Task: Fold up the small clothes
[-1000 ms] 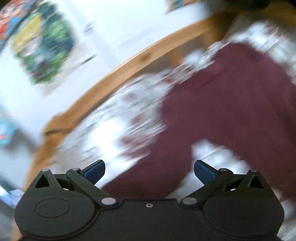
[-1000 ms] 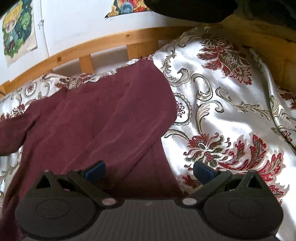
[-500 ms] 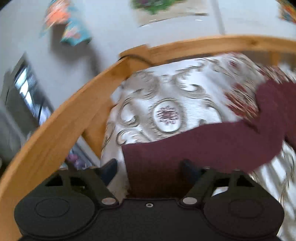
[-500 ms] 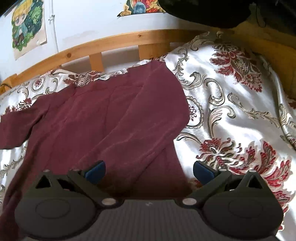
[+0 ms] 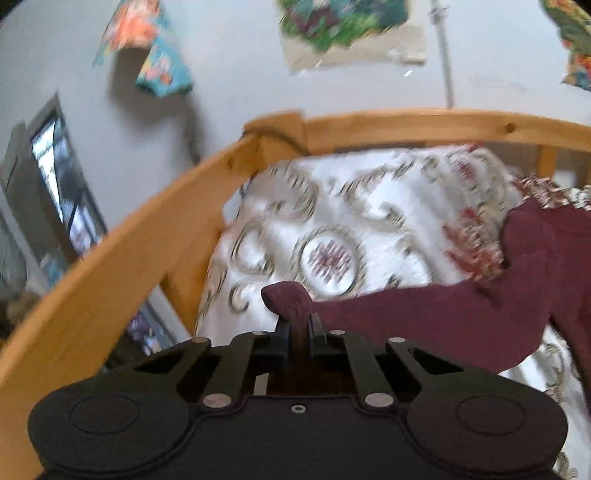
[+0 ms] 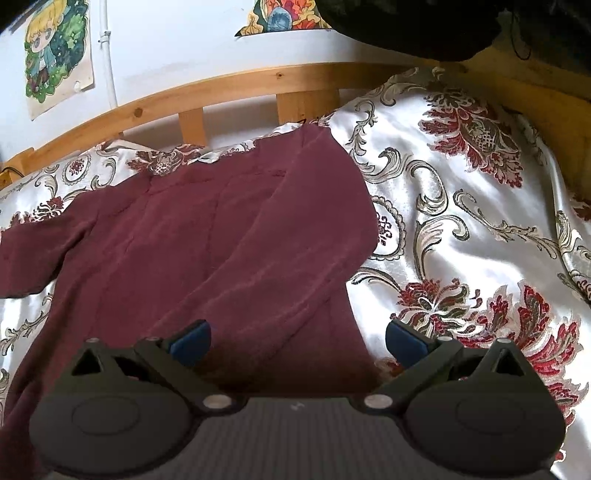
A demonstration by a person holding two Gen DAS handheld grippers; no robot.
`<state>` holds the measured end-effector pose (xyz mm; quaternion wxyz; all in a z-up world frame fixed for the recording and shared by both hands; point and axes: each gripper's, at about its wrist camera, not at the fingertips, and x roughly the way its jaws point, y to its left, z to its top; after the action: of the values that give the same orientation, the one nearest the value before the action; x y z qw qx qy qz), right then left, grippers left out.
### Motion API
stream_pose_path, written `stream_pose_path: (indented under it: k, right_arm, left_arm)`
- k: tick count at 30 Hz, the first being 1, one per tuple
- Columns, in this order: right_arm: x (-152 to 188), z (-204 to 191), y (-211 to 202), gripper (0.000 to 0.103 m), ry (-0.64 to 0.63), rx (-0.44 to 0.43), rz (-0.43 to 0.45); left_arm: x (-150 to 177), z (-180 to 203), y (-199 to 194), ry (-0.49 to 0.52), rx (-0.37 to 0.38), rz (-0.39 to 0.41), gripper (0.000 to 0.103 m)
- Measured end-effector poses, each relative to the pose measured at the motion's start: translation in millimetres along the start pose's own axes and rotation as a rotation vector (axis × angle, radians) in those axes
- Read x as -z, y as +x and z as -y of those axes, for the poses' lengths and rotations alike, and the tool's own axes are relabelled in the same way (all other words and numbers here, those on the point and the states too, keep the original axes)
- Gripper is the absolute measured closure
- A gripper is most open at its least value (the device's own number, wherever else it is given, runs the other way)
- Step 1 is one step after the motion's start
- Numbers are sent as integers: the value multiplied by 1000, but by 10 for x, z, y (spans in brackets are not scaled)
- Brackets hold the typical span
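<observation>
A maroon long-sleeved garment point(image 6: 207, 236) lies spread on the patterned white bedspread point(image 6: 461, 221). In the left wrist view its sleeve point(image 5: 424, 317) stretches from the right towards me. My left gripper point(image 5: 298, 321) is closing on the sleeve's end, the pads pressing the cloth, and the bunched cuff point(image 5: 286, 299) sticks out above the fingertips. My right gripper point(image 6: 295, 339) hangs open just above the garment's near part, its blue pads wide apart with nothing gripped. That same sleeve point(image 6: 29, 258) runs off the left edge of the right wrist view.
A curved wooden bed rail point(image 5: 110, 258) borders the bedspread point(image 5: 332, 206) on the left and at the back point(image 6: 221, 88). Posters hang on the white wall point(image 6: 55, 55). A dark bundle point(image 6: 406, 26) sits at the upper right. Bare bedspread lies to the right of the garment.
My left gripper swung left to the sleeve's end and went from wide open to shut on the cuff, which now stands bunched above the jaws. The right gripper stayed open and barely shifted.
</observation>
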<state>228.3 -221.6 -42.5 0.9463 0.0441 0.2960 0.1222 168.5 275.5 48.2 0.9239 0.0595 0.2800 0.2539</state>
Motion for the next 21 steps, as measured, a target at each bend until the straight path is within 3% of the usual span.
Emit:
stream_pose_path:
  k: [4,7,14,21]
  right_arm:
    - [-19,2,-41,0,9,-14,15]
    - [-35,-3,-76,0,10,-26,28]
    - [-90,35,-192,0,46,-64,75]
    - [-132,155,-301,0,104,-61,98]
  left_arm:
    - [-253,137,-293,22,46,74,94]
    - [-505,268,-588,18,124,145,94]
    - [-899,964,-1313,89,399,282,94]
    - [-763,2061,-1635,204,688,315,94]
